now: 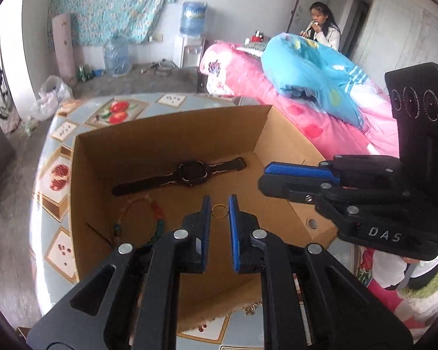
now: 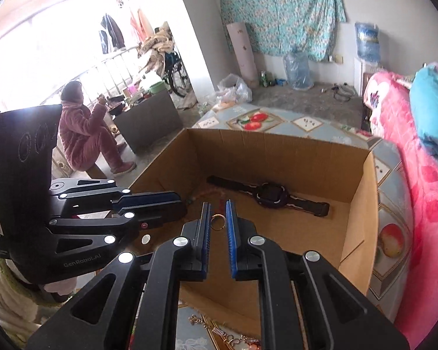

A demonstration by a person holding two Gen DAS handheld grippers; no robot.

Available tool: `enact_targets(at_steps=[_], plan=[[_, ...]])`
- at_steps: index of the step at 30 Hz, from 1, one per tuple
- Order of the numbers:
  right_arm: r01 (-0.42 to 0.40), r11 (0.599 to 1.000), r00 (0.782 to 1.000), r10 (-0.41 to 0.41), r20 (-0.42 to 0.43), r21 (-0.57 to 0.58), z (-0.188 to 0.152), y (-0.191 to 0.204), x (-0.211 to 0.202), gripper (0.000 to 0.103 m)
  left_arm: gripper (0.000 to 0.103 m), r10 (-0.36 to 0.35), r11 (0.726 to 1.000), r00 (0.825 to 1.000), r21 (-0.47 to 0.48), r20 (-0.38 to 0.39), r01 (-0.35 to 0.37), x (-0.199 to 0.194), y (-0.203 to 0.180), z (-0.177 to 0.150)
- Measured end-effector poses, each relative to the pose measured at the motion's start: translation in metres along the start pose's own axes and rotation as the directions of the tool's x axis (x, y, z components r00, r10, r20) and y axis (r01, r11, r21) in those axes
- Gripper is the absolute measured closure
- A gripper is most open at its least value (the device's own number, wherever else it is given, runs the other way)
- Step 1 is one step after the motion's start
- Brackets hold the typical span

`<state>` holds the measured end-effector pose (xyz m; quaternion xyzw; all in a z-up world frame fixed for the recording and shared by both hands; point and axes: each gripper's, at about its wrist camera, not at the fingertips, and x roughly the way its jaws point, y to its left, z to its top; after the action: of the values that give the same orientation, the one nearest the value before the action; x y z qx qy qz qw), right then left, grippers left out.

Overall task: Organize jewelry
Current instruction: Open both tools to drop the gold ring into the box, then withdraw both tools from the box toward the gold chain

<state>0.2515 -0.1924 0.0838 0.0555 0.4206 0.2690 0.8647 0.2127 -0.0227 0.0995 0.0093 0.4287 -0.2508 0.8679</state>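
Note:
An open cardboard box (image 1: 172, 128) (image 2: 362, 192) stands on the table. Inside lie a black wristwatch (image 1: 189, 172) (image 2: 270, 197), a beaded bracelet (image 1: 157, 213) and a gold ring (image 1: 219, 211) (image 2: 218, 222). My left gripper (image 1: 219, 211) is open over the box, its blue pads either side of the ring without touching it. My right gripper (image 2: 218, 215) is open too, also framing the ring. In the left wrist view the right gripper (image 1: 277, 178) reaches in from the right. In the right wrist view the left gripper (image 2: 172, 207) reaches in from the left.
More jewelry (image 2: 227, 335) (image 1: 251, 310) lies on the table by the box's near wall. The table (image 1: 58, 134) has a patterned fruit cloth. A bed with pink and blue quilts (image 1: 306, 87) stands to the right. Two people sit in the room.

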Motion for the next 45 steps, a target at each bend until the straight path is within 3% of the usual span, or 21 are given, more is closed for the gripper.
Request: enact_targets(at_steps=[3, 8, 15, 22, 29, 35, 37, 39, 45], plan=[[0.014, 0.998, 0.993, -0.007, -0.117, 0.060, 0.012, -0.019, 0.032, 0.092, 0.092, 0.012, 1.000, 0.997, -0.023, -0.082, -0.014, 0.030, 0.005, 0.015], [0.040, 0.991, 0.976, -0.012, -0.220, 0.125, 0.019, -0.036, 0.060, 0.092, 0.092, 0.032, 0.997, 0.986, -0.061, -0.166, -0.042, 0.057, 0.014, 0.021], [0.039, 0.989, 0.977, -0.009, -0.211, 0.141, 0.021, -0.038, 0.061, 0.091, 0.084, 0.037, 0.992, 0.980, -0.107, -0.194, -0.059, 0.071, 0.025, 0.024], [0.052, 0.990, 0.983, -0.028, -0.179, 0.131, 0.022, -0.037, 0.047, 0.091, 0.084, 0.033, 0.990, 0.983, -0.130, -0.180, -0.057, 0.069, 0.031, 0.024], [0.054, 0.991, 0.991, -0.038, -0.127, 0.121, 0.025, -0.034, 0.025, 0.091, 0.084, 0.031, 0.989, 0.992, -0.141, -0.120, -0.048, 0.044, 0.033, 0.018], [0.006, 0.994, 0.999, -0.001, -0.048, 0.108, 0.015, -0.024, -0.013, 0.091, 0.084, 0.011, 0.993, 1.000, -0.116, 0.022, -0.008, -0.009, 0.026, -0.002], [-0.012, 0.996, 1.000, 0.013, -0.013, 0.087, 0.005, -0.018, -0.031, 0.088, 0.081, 0.003, 0.996, 0.997, -0.089, 0.079, 0.004, -0.034, 0.021, -0.014], [-0.041, 0.997, 0.999, 0.039, 0.026, 0.066, -0.008, -0.011, -0.051, 0.075, 0.076, -0.007, 0.998, 0.990, -0.060, 0.140, 0.016, -0.059, 0.016, -0.032], [-0.122, 0.992, 0.990, 0.120, 0.074, 0.029, -0.066, 0.005, -0.087, 0.074, 0.069, -0.067, 0.997, 0.971, -0.019, 0.229, 0.073, -0.103, 0.003, -0.097]])
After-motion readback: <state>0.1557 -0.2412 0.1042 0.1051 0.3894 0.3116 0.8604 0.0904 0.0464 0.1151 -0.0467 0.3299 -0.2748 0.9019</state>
